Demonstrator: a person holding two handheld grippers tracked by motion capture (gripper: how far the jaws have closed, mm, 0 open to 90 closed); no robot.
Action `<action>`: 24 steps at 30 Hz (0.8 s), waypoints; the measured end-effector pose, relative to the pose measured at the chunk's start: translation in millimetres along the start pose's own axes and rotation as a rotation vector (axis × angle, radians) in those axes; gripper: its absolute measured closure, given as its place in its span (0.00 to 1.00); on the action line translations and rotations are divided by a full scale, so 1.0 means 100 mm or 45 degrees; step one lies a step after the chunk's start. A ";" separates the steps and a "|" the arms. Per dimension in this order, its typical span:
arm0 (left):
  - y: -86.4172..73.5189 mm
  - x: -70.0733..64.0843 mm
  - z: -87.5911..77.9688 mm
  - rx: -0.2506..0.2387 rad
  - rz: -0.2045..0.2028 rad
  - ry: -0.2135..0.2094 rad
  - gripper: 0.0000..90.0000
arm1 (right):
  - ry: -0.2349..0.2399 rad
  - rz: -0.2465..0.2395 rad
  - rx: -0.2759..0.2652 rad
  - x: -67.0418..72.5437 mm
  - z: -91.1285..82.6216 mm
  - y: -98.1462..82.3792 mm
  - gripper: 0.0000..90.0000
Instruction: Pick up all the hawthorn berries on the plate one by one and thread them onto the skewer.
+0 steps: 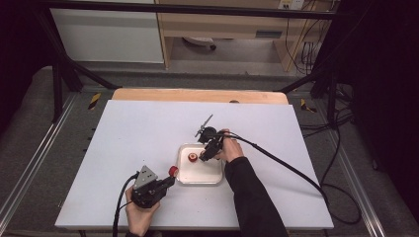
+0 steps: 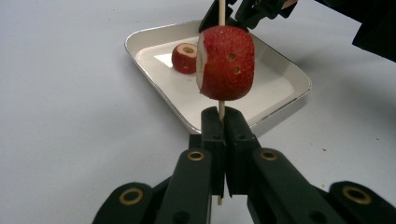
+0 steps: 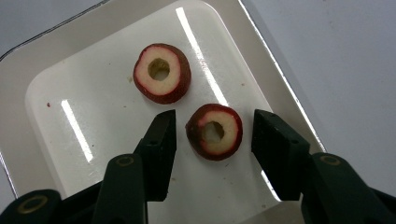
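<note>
High view: a white table (image 1: 148, 133) is carrying a white tray (image 1: 184, 179) near its middle. The left gripper (image 1: 168, 183) is sitting just beside the tray's near left corner, jaws clamped on a wooden skewer (image 2: 222, 109) that is piercing a red apple chunk (image 2: 226, 63). The right gripper (image 3: 212, 135) is hovering over the tray, jaws apart, either side of one cored apple slice (image 3: 215, 132) without touching it. Another slice (image 3: 162, 73) is lying in the tray beyond it.
</note>
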State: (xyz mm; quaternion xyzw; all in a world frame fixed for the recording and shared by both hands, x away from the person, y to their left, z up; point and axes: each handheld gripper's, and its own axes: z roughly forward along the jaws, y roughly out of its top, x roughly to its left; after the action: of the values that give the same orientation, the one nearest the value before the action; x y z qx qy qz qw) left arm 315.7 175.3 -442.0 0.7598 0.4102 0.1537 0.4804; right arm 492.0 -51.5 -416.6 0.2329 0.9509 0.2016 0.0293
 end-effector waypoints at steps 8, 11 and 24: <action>0.00 0.01 0.00 0.001 0.000 0.009 0.98 | -0.007 -0.018 0.008 -0.01 0.03 0.01 0.63; 0.00 0.01 0.00 0.002 -0.003 0.003 0.98 | -0.001 -0.016 0.012 0.00 0.04 0.01 0.67; 0.00 0.00 0.01 -0.002 -0.004 -0.001 0.98 | -0.005 0.041 -0.030 0.01 -0.09 0.01 0.68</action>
State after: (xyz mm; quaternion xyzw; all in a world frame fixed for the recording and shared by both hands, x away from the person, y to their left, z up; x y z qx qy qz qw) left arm 316.0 174.5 -442.3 0.7588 0.4111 0.1531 0.4815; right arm 490.4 -53.8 -408.4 0.2481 0.9446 0.2129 0.0307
